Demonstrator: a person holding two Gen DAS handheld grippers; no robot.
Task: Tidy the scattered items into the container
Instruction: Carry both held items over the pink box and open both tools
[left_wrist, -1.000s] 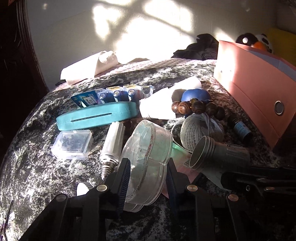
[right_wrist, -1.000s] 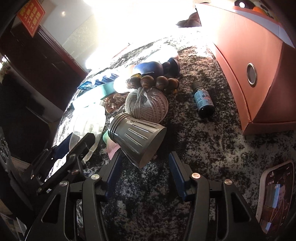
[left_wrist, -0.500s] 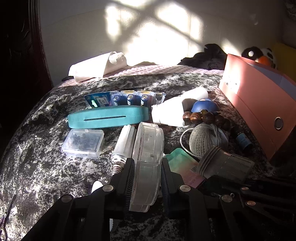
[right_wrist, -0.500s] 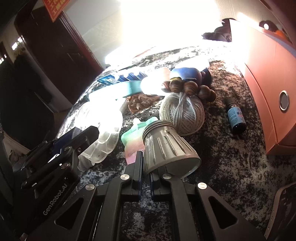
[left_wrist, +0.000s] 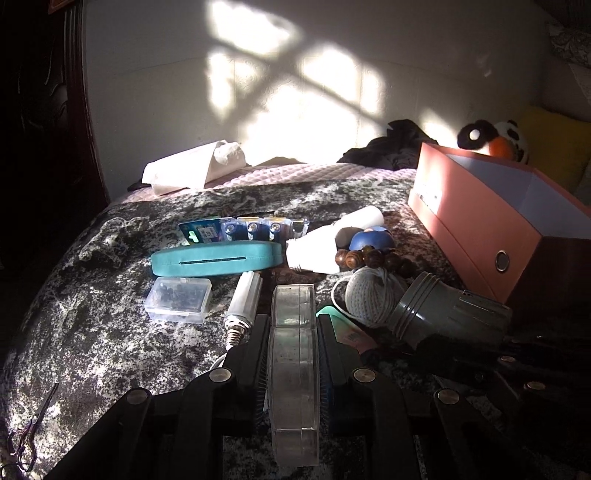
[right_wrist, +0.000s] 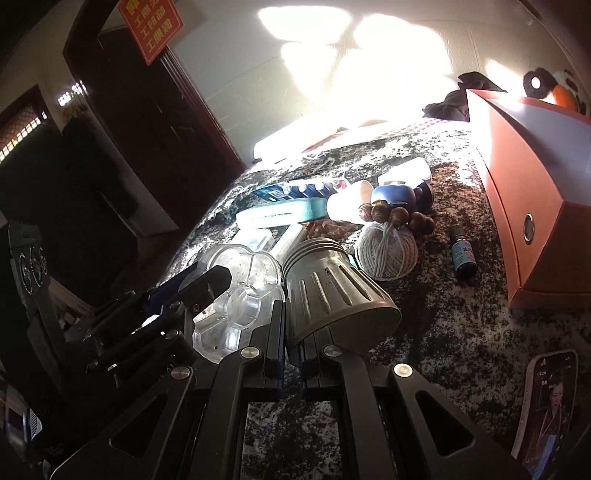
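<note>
My left gripper (left_wrist: 291, 325) has a clear plastic compartment box (left_wrist: 293, 354) edge-on between its pads, which press both faces as the jaws finish closing. The box is lifted off the dark patterned cloth (left_wrist: 92, 332). My right gripper (right_wrist: 291, 332) is shut on the rim of a grey ribbed cup (right_wrist: 332, 295), which is also held clear of the cloth. In the left wrist view that grey cup (left_wrist: 447, 314) hangs at the right. The pink box (left_wrist: 480, 229) stands open-topped at the far right. In the right wrist view the pink box (right_wrist: 517, 192) sits beyond the cup.
A teal case (left_wrist: 214, 258), a battery pack (left_wrist: 243, 229), a small clear box (left_wrist: 179, 300), a tube bulb (left_wrist: 243, 306), wooden beads (left_wrist: 369, 258) and a twine ball (left_wrist: 369, 299) lie ahead. A small bottle (right_wrist: 463, 258) stands near the pink box. A phone (right_wrist: 546, 406) lies at the near right.
Both grippers closed, the left on the clear box and the right on the grey cup's rim. Both then rose with them. The clear box turned edge-on.
</note>
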